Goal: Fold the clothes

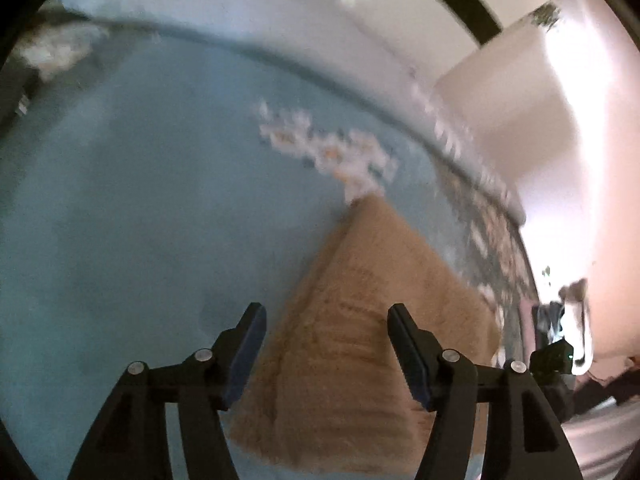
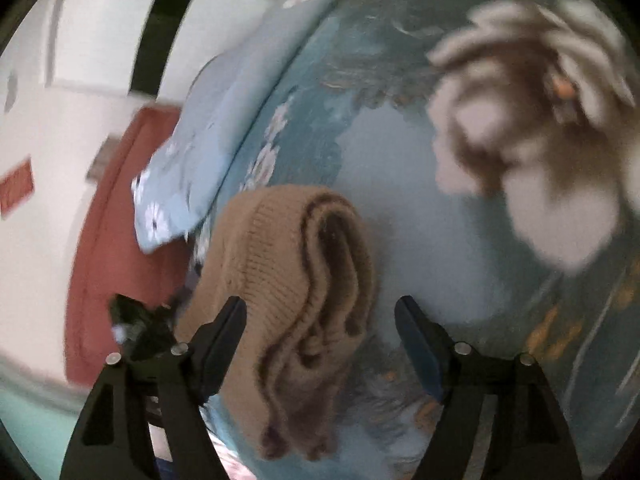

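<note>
a: nearest in the left wrist view, what does the left hand-held gripper [image 1: 326,350] show?
b: its two black fingers stand wide apart at the bottom of the frame, nothing between the pads.

a: and the garment?
b: the tan knit sweater [image 1: 356,340] lies folded just beyond them, lower centre, one corner pointing up toward the middle of the frame. it rests on a blue bedspread [image 1: 140,200].

a: the other view?
b: the right hand-held gripper [image 2: 322,338] is parted too, holding nothing. the same sweater [image 2: 288,280] sits between and past its fingers, lower centre, its stacked folded edges facing the camera as ridges.

a: is either gripper touching the knit?
b: i cannot tell; the picture is blurred.

a: farther out?
b: in the right wrist view a large white flower print [image 2: 552,128] fills the upper right of the bedspread, and a pale blue floral pillow [image 2: 192,160] lies at centre left, beside the sweater's far end. a red-brown patch [image 2: 104,240] shows left of it. in the left wrist view a smaller white flower print [image 1: 332,148] sits just past the sweater's corner, and a white wall [image 1: 520,100] rises at upper right.
</note>
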Action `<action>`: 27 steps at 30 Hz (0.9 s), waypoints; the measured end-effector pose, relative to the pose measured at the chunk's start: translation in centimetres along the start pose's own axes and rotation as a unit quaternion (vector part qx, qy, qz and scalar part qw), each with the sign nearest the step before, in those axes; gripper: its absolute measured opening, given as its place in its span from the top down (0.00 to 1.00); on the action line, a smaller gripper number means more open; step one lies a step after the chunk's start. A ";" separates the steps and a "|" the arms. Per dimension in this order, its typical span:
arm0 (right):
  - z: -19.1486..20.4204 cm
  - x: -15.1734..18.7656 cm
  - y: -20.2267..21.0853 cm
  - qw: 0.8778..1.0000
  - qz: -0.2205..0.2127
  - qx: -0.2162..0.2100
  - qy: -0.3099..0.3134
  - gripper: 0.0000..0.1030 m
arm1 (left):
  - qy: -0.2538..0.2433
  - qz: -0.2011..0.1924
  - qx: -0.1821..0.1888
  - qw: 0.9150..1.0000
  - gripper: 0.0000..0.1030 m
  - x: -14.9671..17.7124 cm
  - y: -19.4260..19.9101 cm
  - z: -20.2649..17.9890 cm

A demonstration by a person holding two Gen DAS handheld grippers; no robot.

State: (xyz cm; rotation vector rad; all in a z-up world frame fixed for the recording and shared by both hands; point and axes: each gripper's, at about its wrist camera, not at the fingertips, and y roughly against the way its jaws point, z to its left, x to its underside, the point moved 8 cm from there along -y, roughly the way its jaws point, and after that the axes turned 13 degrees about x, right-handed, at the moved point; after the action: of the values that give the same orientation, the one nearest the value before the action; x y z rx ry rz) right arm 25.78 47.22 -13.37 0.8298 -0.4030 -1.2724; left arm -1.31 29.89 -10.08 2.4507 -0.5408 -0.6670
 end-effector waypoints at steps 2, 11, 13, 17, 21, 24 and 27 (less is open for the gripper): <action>0.3 0.4 -0.2 1.000 -0.010 0.010 -0.007 0.24 | 0.006 0.022 0.003 1.000 0.35 0.3 -1.1 0.4; 1.8 2.4 -1.6 0.999 -0.020 0.035 0.009 0.23 | -0.010 0.015 0.048 0.999 0.40 1.7 -2.1 0.2; 1.7 2.4 -1.5 0.999 -0.024 0.035 0.010 0.29 | -0.002 0.009 0.055 0.998 0.48 1.8 -1.8 0.3; 0.8 1.9 -1.7 0.999 -0.015 0.031 0.004 0.51 | 0.009 0.001 0.062 0.998 0.63 2.1 -1.5 -0.3; 1.2 1.1 -1.5 0.999 -0.002 0.017 0.030 0.61 | 0.014 -0.020 0.044 0.999 0.68 2.6 -0.9 -1.2; 2.3 -0.2 -0.5 0.999 0.005 -0.007 0.051 0.67 | 0.004 -0.048 0.046 0.998 0.70 3.1 0.5 -2.8; 4.5 -1.4 0.9 0.994 0.010 -0.026 0.103 0.68 | -0.008 -0.077 0.049 0.996 0.70 4.1 2.2 -4.5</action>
State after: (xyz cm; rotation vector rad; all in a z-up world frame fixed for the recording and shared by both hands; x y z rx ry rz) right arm 22.89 47.18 -9.51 0.9008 -0.2118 -1.1608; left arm 3.92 27.92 -6.90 2.6001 -0.4008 -0.7380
